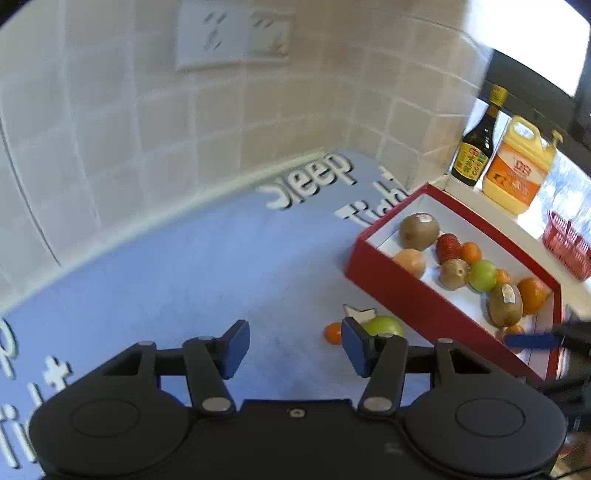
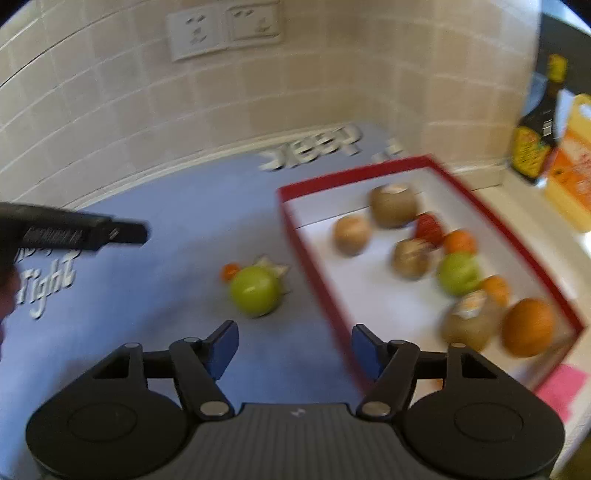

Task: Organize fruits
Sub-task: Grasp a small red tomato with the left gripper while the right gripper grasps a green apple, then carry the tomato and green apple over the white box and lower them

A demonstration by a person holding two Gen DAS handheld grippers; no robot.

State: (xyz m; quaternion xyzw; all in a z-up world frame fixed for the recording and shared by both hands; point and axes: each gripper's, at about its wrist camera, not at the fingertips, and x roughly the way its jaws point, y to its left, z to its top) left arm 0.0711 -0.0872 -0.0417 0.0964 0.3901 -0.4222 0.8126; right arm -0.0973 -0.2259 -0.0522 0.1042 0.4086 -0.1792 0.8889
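A red box (image 1: 413,301) with a white inside holds several fruits: kiwis (image 1: 419,230), a strawberry (image 1: 448,247), a green apple (image 1: 483,275) and oranges (image 1: 531,294). The box also shows in the right wrist view (image 2: 321,291). On the blue mat outside it lie a green apple (image 2: 255,291) and a small orange (image 2: 231,271). In the left wrist view that apple (image 1: 384,325) sits just behind my right fingertip, with the small orange (image 1: 333,333) beside it. My left gripper (image 1: 294,349) is open and empty. My right gripper (image 2: 294,349) is open and empty, just short of the apple.
A blue mat (image 1: 221,266) with white lettering covers the counter below a tiled wall with sockets (image 2: 225,29). A dark sauce bottle (image 1: 476,147), a yellow jug (image 1: 517,170) and a red basket (image 1: 567,245) stand at the right. A pink cloth (image 2: 561,387) lies by the box.
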